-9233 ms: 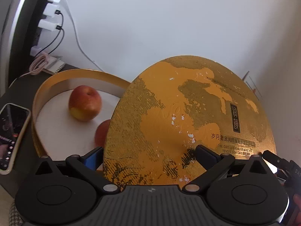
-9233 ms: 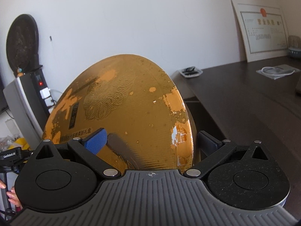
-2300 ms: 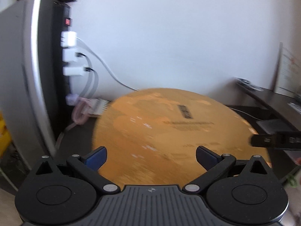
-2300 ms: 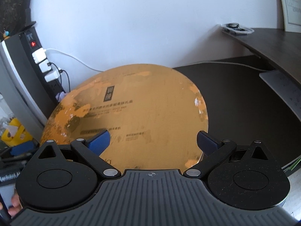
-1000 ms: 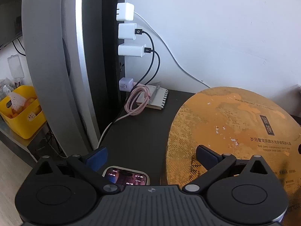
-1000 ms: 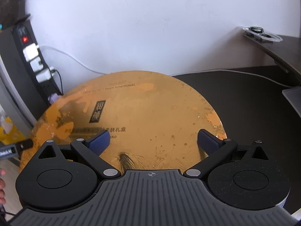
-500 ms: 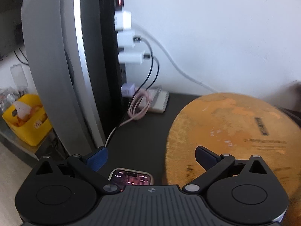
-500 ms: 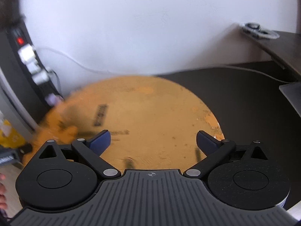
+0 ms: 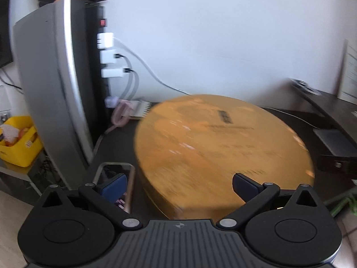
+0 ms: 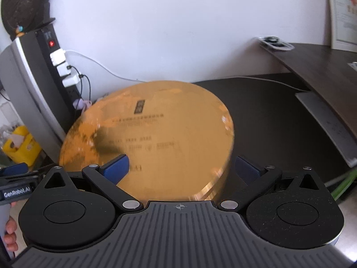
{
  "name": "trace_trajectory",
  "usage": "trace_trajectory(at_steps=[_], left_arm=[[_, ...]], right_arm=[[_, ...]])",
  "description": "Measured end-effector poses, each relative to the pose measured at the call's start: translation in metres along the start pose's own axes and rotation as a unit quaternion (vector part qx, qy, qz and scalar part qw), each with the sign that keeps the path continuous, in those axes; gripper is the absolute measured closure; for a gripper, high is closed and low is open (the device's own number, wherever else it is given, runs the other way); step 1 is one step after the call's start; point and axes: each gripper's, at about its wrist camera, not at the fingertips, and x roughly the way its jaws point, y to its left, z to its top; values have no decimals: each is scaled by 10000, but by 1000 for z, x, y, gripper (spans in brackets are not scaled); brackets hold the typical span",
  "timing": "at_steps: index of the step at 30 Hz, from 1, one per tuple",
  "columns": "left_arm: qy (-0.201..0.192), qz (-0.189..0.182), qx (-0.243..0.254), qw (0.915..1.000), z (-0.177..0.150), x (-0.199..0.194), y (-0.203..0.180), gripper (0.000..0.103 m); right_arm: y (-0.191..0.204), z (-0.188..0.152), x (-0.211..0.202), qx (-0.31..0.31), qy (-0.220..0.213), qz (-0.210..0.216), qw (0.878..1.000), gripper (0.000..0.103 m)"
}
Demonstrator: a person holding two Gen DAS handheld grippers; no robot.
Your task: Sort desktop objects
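Observation:
A round gold box (image 9: pixel 223 147) with its lid lying flat on top sits on the dark desk (image 10: pixel 267 116). The lid hides whatever is inside. My left gripper (image 9: pixel 178 185) is open at the box's near left edge, its fingers apart and holding nothing. A phone (image 9: pixel 131 178) lies flat left of the box, partly behind my left finger. My right gripper (image 10: pixel 180 168) is open at the near right edge of the gold box (image 10: pixel 156 134), straddling its rim without gripping it. The left gripper (image 10: pixel 15 172) shows at that view's left edge.
A power strip (image 9: pixel 107 55) with white chargers stands on a grey tower (image 9: pixel 55 89) at the left, with a pink cable (image 9: pixel 121 114) beside it. A yellow bin (image 9: pixel 17 143) sits lower left. A raised desk (image 10: pixel 323 67) and grey pad (image 10: pixel 325 120) are at the right.
The lid, earlier held upright over the open box with apples, now lies flat on it. The left view has swung from the power strip back toward the box.

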Motion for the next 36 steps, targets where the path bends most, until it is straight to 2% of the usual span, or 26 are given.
trace_trajectory(at_steps=[8,13,24,29,36], left_arm=[[24,-339,370,9987,-20,-32,-21,0],[2,-243,293,9993,-24,-37,-25,0],[32,-307,280,9991,-29,-38,-26,0],[45,-228,239,9994,-28,-35,-26,0],[76,-286,434,9986,-31,-32,-35,0]], right_arm=[[-13,-31,-44,139,15,-129,9998,0],[-16,-43,-54,174,66,-300,9994,0],[-3,-52,-53,-14,174,-206,9996,0],[-5,-53,-49,26,202,-170,9996,0],[-10,-55,-46,90,258,-170,9995,0]])
